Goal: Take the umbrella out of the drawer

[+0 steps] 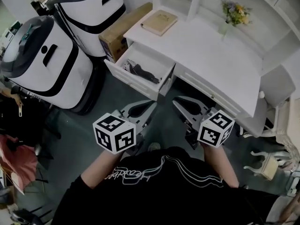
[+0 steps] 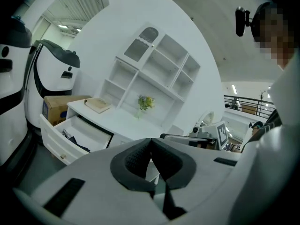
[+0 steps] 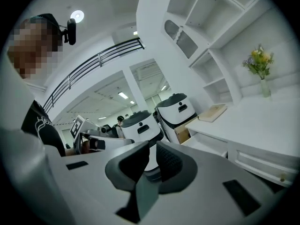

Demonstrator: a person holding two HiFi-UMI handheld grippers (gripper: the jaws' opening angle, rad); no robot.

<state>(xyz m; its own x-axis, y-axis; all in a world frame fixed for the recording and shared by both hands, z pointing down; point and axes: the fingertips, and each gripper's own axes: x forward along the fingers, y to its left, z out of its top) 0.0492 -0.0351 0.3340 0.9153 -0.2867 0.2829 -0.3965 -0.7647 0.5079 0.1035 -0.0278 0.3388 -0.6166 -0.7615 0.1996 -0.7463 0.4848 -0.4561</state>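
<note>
Currently the umbrella (image 1: 143, 73), a dark folded bundle, lies inside an open white drawer (image 1: 151, 59). The drawer is pulled out from the left end of a white worktop (image 1: 206, 50), and the umbrella rests diagonally along its lower side. Nothing touches it.

Nearer the viewer, a person holds two tools low and close to the body, well apart from the drawer. The left tool (image 1: 149, 105) and the right tool (image 1: 180, 103) both point towards the worktop. Each has its jaws closed together with nothing between them. The left gripper view shows the closed left tool's dark pads meeting, with the drawer off to the lower left.

On the worktop sit a tan book (image 1: 160, 21) and a small vase of flowers (image 1: 233, 13). A cardboard box (image 1: 123, 34) stands beside the drawer. Two large white machines with black bands (image 1: 42, 64) stand further left.

The drawer already stands open, so the step in hand appears to be the approach. The next move likely calls for opening one tool, lowering it into the drawer and closing it around the umbrella's middle.
</note>
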